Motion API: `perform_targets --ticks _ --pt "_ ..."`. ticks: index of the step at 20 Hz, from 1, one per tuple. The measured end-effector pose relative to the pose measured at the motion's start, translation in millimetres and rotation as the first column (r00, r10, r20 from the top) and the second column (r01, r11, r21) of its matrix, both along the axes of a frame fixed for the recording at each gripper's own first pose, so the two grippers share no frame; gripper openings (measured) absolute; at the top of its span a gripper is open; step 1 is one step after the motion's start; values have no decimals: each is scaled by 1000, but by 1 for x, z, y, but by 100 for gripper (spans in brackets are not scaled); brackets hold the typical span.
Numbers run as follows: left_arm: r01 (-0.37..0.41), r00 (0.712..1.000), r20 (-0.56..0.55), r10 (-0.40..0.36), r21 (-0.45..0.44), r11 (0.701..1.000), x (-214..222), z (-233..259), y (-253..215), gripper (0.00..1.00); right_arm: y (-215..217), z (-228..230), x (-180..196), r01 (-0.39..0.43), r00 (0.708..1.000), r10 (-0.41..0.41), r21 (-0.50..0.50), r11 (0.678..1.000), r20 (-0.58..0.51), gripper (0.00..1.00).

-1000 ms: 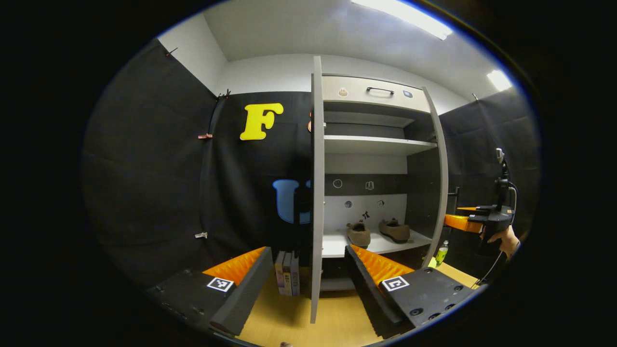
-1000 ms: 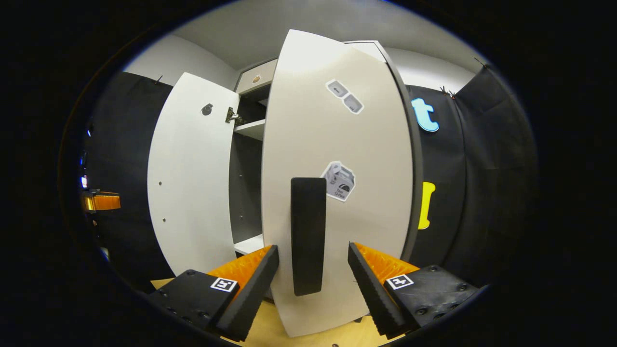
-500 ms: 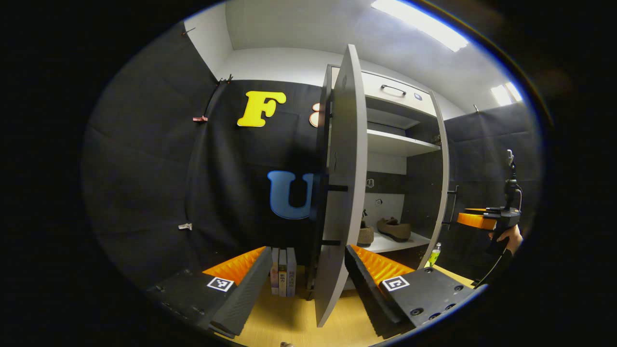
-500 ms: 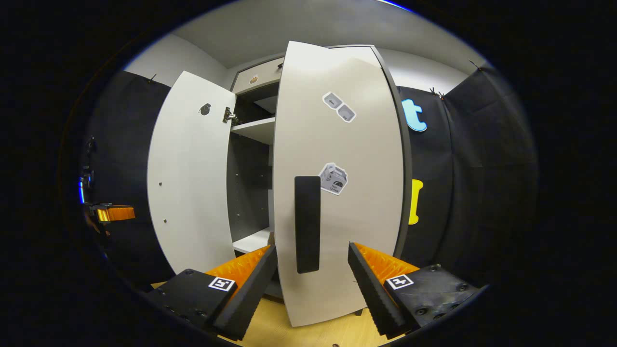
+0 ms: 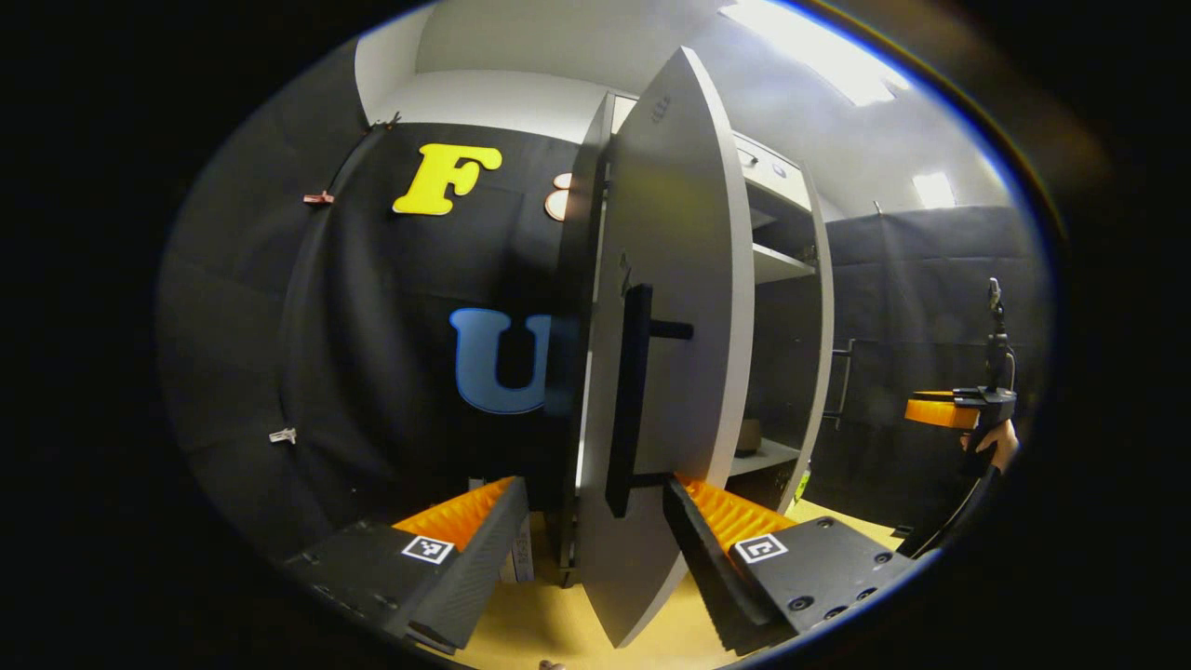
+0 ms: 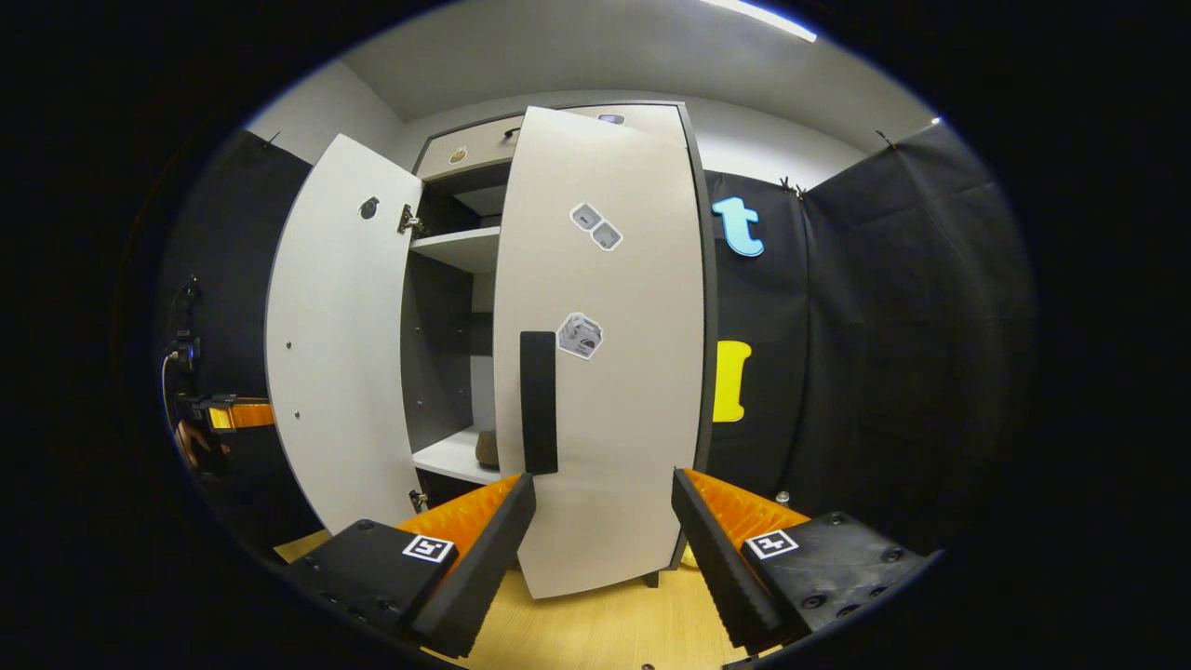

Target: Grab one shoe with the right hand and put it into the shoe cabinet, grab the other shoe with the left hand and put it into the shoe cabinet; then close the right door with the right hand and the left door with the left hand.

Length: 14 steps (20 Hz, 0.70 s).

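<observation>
The shoe cabinet's left door [image 5: 679,279] stands half-shut, its outer face and black handle [image 5: 628,400] toward me. My left gripper [image 5: 591,549] is open, and the door's lower part lies between its fingers. One brown shoe [image 5: 747,435] peeks out on the lower shelf [image 5: 768,456]. In the right gripper view the right door [image 6: 614,391] is partly shut, with its black handle [image 6: 538,402] above my open right gripper [image 6: 600,549], which holds nothing. A shoe [image 6: 487,449] shows in the gap beside the left door's inner face [image 6: 335,344].
Books [image 5: 516,558] stand on the wooden floor left of the cabinet. A hand [image 5: 991,442] holds the right gripper [image 5: 940,411] off to the right, beyond the right door's edge [image 5: 819,372]. The left gripper [image 6: 237,414] shows far left. An upper shelf [image 6: 461,247] is bare.
The left door has swung toward shut, hiding most of the shoes, and my left gripper has come round to its outer face. The right gripper has drawn back from the right door.
</observation>
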<state>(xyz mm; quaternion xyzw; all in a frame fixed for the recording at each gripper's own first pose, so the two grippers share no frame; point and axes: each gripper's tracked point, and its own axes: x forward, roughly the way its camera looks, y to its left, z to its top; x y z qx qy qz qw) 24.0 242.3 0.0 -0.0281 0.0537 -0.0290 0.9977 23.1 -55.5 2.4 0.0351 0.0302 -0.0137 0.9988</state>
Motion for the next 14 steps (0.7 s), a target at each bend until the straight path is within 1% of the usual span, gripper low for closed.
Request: perform_targets --ticks 3,5,8,11,12,13,14 --pt "34 999 -12 -34 -37 999 2 -1 -5 94 0 -2 -3 13 1000 -13 6 1000 -9 98" --pt "49 999 -18 -50 -27 998 4 0 -15 94 0 -4 -4 17 1000 -17 9 1000 -11 98" --pt "94 995 -23 -95 -20 995 10 -1 -43 94 0 -12 -6 15 999 -14 11 1000 -28 98" --pt "119 993 -18 -119 -18 993 24 1 -66 94 -13 -13 -6 26 999 -26 1 1000 -36 97" --pt "127 992 -18 -127 -21 992 29 1 -73 97 -19 -12 -7 35 999 -35 3 999 -37 97" --pt "135 991 -17 -135 -27 990 33 0 -80 94 -25 -12 -8 43 998 -43 9 999 -37 97" --pt "146 989 -17 -147 -38 988 39 -2 -89 94 -32 -11 -9 51 998 -51 15 999 -36 98"
